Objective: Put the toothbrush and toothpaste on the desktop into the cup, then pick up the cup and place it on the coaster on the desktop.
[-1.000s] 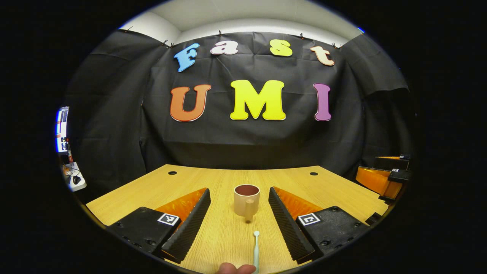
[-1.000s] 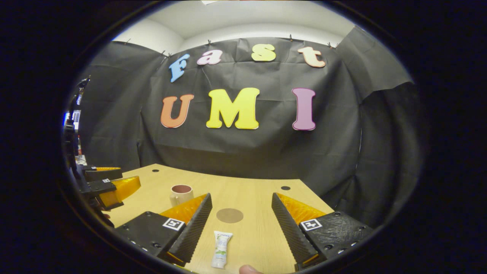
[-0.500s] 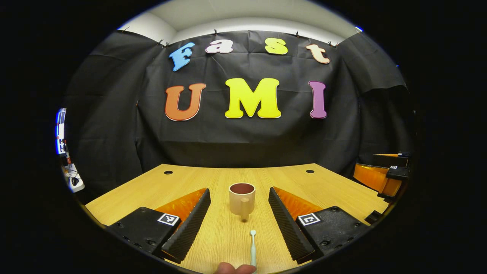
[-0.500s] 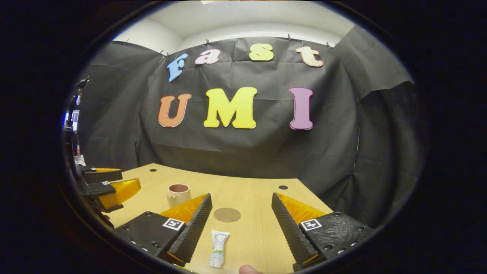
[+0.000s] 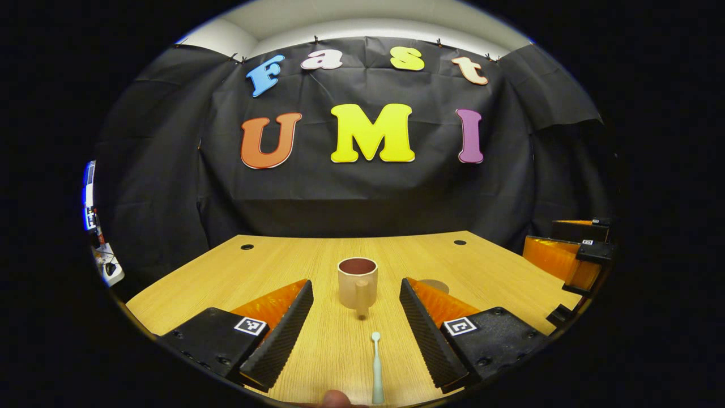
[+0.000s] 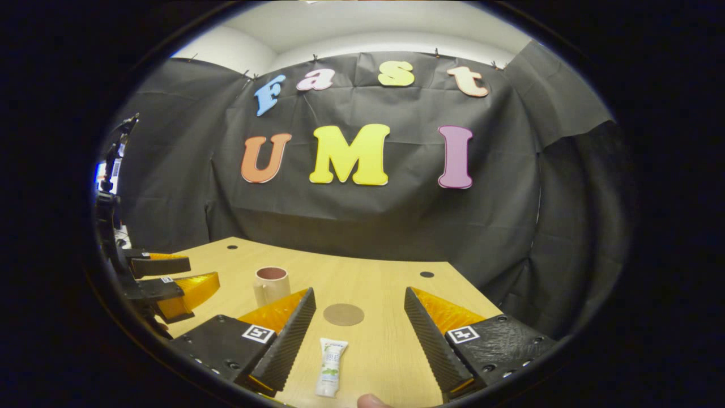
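Note:
A beige cup (image 5: 357,282) with a dark red inside stands upright on the wooden desktop (image 5: 266,266), its handle toward me. A pale toothbrush (image 5: 376,367) lies flat in front of it, between the fingers of my open left gripper (image 5: 355,290). In the right gripper view a white toothpaste tube (image 6: 331,366) lies between the fingers of my open right gripper (image 6: 359,299). A round brown coaster (image 6: 343,314) sits just beyond the tube, and the cup (image 6: 271,284) stands to the left. The coaster's edge (image 5: 439,284) peeks past a finger in the left gripper view.
The other gripper (image 5: 569,256) hovers at the right edge of the left gripper view, and the left gripper (image 6: 170,281) shows at the left of the right gripper view. Two cable holes (image 5: 247,247) mark the desk's far side. A fingertip (image 6: 371,402) shows at the bottom edge.
The left gripper has tilted down and drawn back a little, so more of the toothbrush and the coaster's edge show. The right gripper shifted slightly. Both stay open.

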Demonstrator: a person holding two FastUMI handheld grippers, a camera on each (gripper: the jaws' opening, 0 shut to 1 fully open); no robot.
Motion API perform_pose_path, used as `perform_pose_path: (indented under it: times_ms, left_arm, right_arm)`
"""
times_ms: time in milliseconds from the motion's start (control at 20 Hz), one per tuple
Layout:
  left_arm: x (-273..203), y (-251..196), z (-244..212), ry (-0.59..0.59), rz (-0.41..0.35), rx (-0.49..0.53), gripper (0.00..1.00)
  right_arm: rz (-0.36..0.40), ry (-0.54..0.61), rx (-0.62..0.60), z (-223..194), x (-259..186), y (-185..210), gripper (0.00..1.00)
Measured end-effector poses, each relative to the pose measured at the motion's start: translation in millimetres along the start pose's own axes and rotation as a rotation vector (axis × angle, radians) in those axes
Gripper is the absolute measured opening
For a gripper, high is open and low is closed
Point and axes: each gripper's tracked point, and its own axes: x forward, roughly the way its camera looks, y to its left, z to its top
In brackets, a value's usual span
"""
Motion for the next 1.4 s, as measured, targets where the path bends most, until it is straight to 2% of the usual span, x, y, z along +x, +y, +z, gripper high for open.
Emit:
perform_pose_path:
  times_ms: [50,300,550,600,800,950,1100,1200,1250,1400]
  left_arm:
    - [1,-2,-6,0.02,-0.008,-0.001,0.98]
    - [5,-9,-58,0.187,-0.03,-0.01,1.0]
    - [9,-17,-106,0.34,-0.04,-0.04,0.98]
    - [10,-17,-115,0.37,-0.039,-0.046,0.98]
    - [15,-17,-134,0.454,-0.031,-0.07,0.99]
    - [16,-19,-139,0.486,-0.039,-0.044,0.98]
    - [22,-26,-147,0.503,-0.042,-0.003,0.89]
    - [24,-28,-149,0.516,-0.044,-0.003,0.8]
    - [25,-29,-151,0.527,-0.044,-0.009,0.71]
    - [24,-24,-150,0.544,-0.025,-0.006,0.61]
  right_arm:
    - [0.003,0.004,0.001,-2,1,0,0.97]
    - [0.015,0.039,0.012,-19,2,-4,0.95]
    - [0.012,0.074,0.024,-33,5,-9,0.97]
    - [0.011,0.079,0.023,-35,5,-10,0.95]
    - [0.009,0.098,0.027,-43,7,-14,0.95]
    - [0.013,0.116,0.032,-49,10,-14,0.95]
    - [0.016,0.126,0.037,-52,11,-14,0.97]
    - [0.014,0.128,0.039,-52,11,-16,0.95]
    - [0.011,0.127,0.041,-51,11,-18,0.95]
    - [0.002,0.123,0.047,-51,11,-22,0.95]
